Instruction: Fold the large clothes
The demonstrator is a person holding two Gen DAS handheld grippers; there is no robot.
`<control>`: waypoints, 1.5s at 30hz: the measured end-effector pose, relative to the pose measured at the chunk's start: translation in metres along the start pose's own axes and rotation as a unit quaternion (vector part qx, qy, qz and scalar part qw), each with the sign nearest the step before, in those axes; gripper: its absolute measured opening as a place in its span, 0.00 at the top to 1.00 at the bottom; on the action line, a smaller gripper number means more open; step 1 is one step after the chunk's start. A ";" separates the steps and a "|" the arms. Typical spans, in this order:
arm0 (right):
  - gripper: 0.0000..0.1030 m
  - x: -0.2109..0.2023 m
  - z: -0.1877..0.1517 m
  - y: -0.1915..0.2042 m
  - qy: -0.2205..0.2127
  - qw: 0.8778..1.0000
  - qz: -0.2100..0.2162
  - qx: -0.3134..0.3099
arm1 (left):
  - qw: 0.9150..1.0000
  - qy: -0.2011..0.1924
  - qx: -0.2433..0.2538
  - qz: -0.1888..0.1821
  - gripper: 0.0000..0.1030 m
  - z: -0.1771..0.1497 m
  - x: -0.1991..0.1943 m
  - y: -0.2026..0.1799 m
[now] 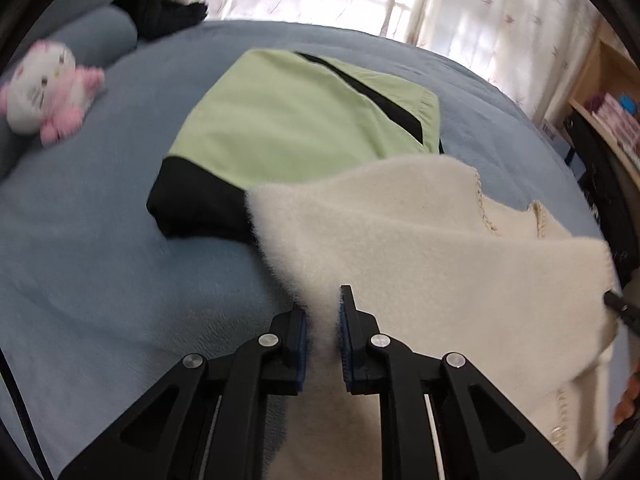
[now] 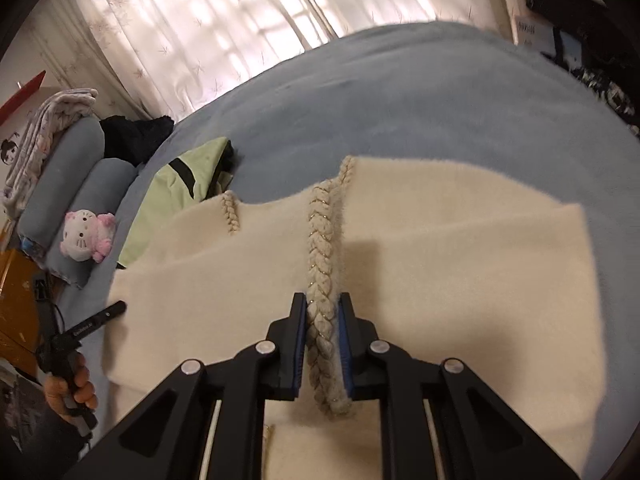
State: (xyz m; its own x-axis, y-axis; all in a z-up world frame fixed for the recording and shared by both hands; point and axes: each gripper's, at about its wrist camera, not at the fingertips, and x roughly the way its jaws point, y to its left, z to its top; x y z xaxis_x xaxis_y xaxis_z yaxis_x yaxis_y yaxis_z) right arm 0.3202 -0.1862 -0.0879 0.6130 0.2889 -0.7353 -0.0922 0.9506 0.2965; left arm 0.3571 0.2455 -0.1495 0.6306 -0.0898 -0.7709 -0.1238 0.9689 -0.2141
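Right gripper (image 2: 323, 312) is pinching the braided trim (image 2: 323, 264) of the cream sweater (image 2: 440, 264), jaws nearly closed. Left gripper (image 1: 323, 312) is clamping the sweater's fuzzy edge. The sweater is lying on the blue bed (image 2: 400, 100), overlapping a folded green-and-black garment (image 1: 288, 120) beyond.

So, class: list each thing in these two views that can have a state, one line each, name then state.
Left gripper: shut on the cream garment's fuzzy edge.
Right gripper: shut on the braided trim.
Cream garment: partly lifted, lapping the green garment.
Green garment: folded, lying flat on the bed.
Plush toy: lying against the pillow.
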 end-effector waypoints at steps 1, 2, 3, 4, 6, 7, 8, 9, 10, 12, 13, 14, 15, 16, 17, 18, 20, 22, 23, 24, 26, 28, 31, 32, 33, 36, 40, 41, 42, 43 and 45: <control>0.87 0.008 -0.004 -0.001 0.008 1.000 -0.020 -0.007 | 1.000 0.004 0.004 0.004 0.89 0.001 0.006 -0.001; 0.86 0.021 -0.007 -0.004 0.024 0.999 -0.035 -0.010 | 1.000 0.014 0.000 0.007 0.89 0.002 0.013 0.000; 0.87 0.031 -0.009 -0.007 0.034 0.998 -0.050 -0.011 | 1.000 0.020 -0.004 0.012 0.89 0.001 0.019 0.001; 0.86 0.044 -0.013 -0.012 0.041 0.995 -0.085 -0.015 | 1.000 0.023 -0.006 0.016 0.88 0.000 0.024 0.001; 0.86 0.047 -0.012 -0.016 0.027 0.996 -0.084 -0.016 | 0.999 0.025 -0.008 0.023 0.85 -0.002 0.031 0.001; 0.82 0.045 -0.011 -0.018 0.028 0.996 -0.081 -0.004 | 0.999 0.023 -0.004 0.031 0.81 -0.003 0.029 -0.001; 0.80 0.043 -0.009 -0.020 0.033 0.996 -0.081 0.010 | 0.999 0.019 0.003 0.040 0.78 -0.003 0.027 -0.004; 0.80 0.039 -0.008 -0.021 0.036 0.996 -0.078 0.024 | 0.998 0.018 0.012 0.052 0.75 -0.002 0.023 -0.007; 0.80 0.032 -0.007 -0.021 0.035 0.996 -0.072 0.035 | 0.998 0.015 0.020 0.063 0.73 -0.002 0.017 -0.008; 0.80 0.018 -0.009 -0.014 0.019 0.997 -0.073 0.022 | 0.997 0.008 0.025 0.070 0.72 -0.005 0.001 -0.004; 0.80 0.013 -0.009 -0.009 0.013 0.997 -0.075 0.013 | 0.997 0.004 0.021 0.075 0.72 -0.006 -0.010 -0.002; 0.80 0.006 -0.012 0.001 0.007 0.997 -0.075 -0.003 | 0.997 0.000 0.015 0.074 0.72 -0.008 -0.018 0.000; 0.80 0.001 -0.017 0.009 0.005 0.997 -0.070 -0.014 | 0.998 -0.003 0.008 0.066 0.72 -0.010 -0.027 0.002; 0.80 -0.002 -0.021 0.019 0.005 0.998 -0.059 -0.024 | 0.999 -0.003 0.004 0.054 0.72 -0.014 -0.037 0.000; 0.80 -0.003 -0.027 0.028 0.008 0.998 -0.049 -0.032 | 0.999 -0.003 0.005 0.048 0.72 -0.018 -0.043 -0.003; 0.80 -0.003 -0.033 0.042 0.015 0.998 -0.039 -0.046 | 0.999 -0.004 0.010 0.040 0.72 -0.024 -0.050 -0.009; 0.80 0.003 -0.044 0.071 0.030 0.997 -0.021 -0.072 | 1.000 -0.008 0.021 0.015 0.72 -0.037 -0.060 -0.027; 0.80 0.009 -0.053 0.094 0.043 0.995 0.001 -0.091 | 0.999 -0.001 0.032 -0.011 0.72 -0.053 -0.061 -0.051; 0.80 0.013 -0.059 0.109 0.048 0.993 0.014 -0.103 | 0.999 0.003 0.034 -0.020 0.72 -0.060 -0.060 -0.061; 0.80 0.018 -0.067 0.125 0.055 0.991 0.023 -0.120 | 0.999 0.009 0.038 -0.029 0.72 -0.068 -0.057 -0.070; 0.80 0.029 -0.078 0.142 0.062 0.987 0.016 -0.145 | 0.998 0.023 0.042 -0.031 0.72 -0.081 -0.047 -0.084; 0.80 0.040 -0.084 0.141 0.071 0.986 -0.005 -0.152 | 0.998 0.046 0.040 -0.015 0.72 -0.092 -0.031 -0.089; 0.95 0.043 -0.085 0.105 0.080 0.989 -0.021 -0.122 | 0.998 0.047 0.043 0.008 0.72 -0.102 -0.016 -0.083; 0.99 0.039 -0.084 0.092 0.081 0.990 -0.020 -0.110 | 0.998 0.043 0.043 0.011 0.72 -0.102 -0.017 -0.079; 1.00 0.034 -0.083 0.076 0.081 0.991 -0.025 -0.098 | 0.998 0.041 0.041 0.017 0.72 -0.102 -0.018 -0.074; 1.00 0.026 -0.082 0.040 0.077 0.990 -0.079 -0.090 | 0.999 0.046 0.025 0.014 0.72 -0.099 -0.018 -0.056; 1.00 0.019 -0.082 -0.012 0.090 0.995 -0.033 -0.008 | 0.999 0.048 0.021 0.004 0.73 -0.101 -0.018 -0.050; 1.00 0.017 -0.081 -0.016 0.093 0.995 -0.025 0.005 | 0.998 0.048 0.027 0.008 0.73 -0.102 -0.017 -0.050; 1.00 0.017 -0.080 -0.015 0.093 0.995 -0.027 0.007 | 0.998 0.048 0.033 0.014 0.73 -0.102 -0.017 -0.051; 0.97 0.016 -0.079 -0.011 0.092 0.995 -0.031 0.004 | 0.998 0.049 0.038 0.018 0.73 -0.101 -0.017 -0.050; 0.97 0.014 -0.078 0.000 0.091 0.995 -0.035 -0.006 | 0.997 0.053 0.042 0.023 0.73 -0.099 -0.018 -0.051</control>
State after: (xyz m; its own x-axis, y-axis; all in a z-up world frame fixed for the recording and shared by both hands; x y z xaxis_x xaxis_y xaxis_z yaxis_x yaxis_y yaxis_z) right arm 0.2673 -0.1731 -0.1455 0.4653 0.2359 -0.8531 -0.0643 0.9703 0.2332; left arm 0.2766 0.1746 -0.1843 0.5399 -0.0637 -0.8393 -0.0830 0.9883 -0.1284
